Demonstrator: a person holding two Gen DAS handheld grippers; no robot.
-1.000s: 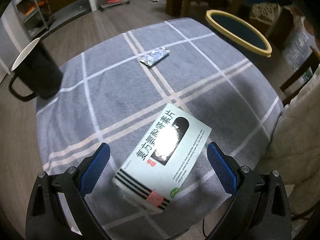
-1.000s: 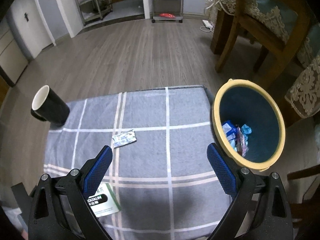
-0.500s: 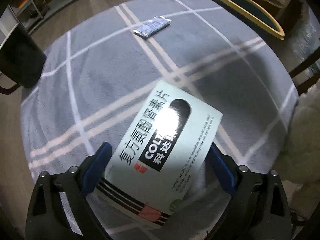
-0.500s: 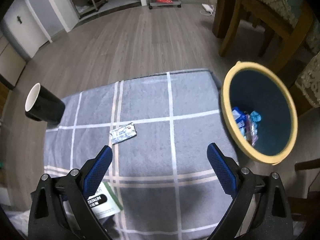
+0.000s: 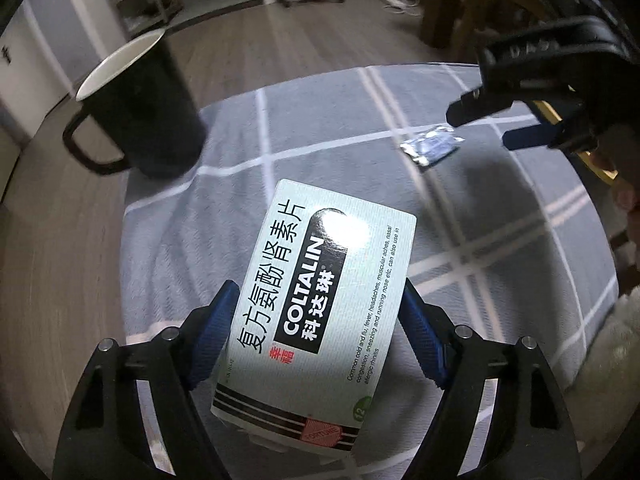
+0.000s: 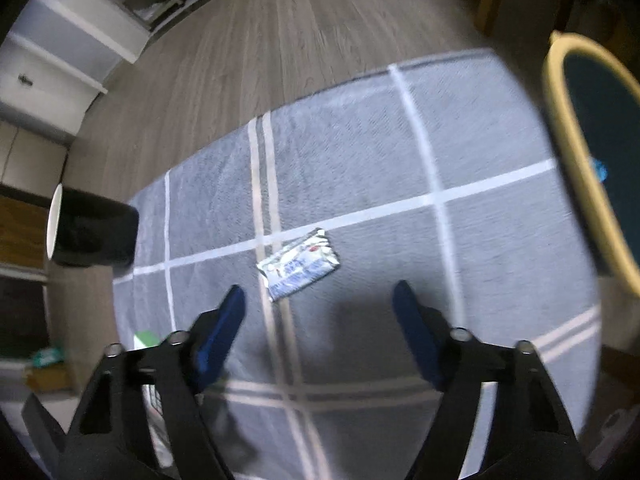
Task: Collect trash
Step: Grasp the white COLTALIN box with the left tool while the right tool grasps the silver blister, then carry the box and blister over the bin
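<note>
My left gripper (image 5: 316, 304) is shut on a white Coltalin medicine box (image 5: 320, 304), held between the blue pads and lifted above the grey checked cloth (image 5: 320, 128). A small silver foil wrapper (image 5: 432, 146) lies on the cloth further out; in the right wrist view the wrapper (image 6: 298, 264) lies just ahead of my right gripper (image 6: 318, 300), which is open and empty above it. The right gripper also shows in the left wrist view (image 5: 532, 92), over the wrapper. A yellow-rimmed blue bin (image 6: 588, 160) stands at the right edge of the table.
A black mug (image 5: 140, 108) with a white inside stands at the cloth's far left corner; it also shows in the right wrist view (image 6: 88, 232). Wooden floor, shelving and chair legs lie beyond the table. Some blue trash (image 6: 600, 170) sits in the bin.
My left gripper closed on the medicine box and lifted it, turning toward the mug. My right gripper moved down and forward to just above the foil wrapper.
</note>
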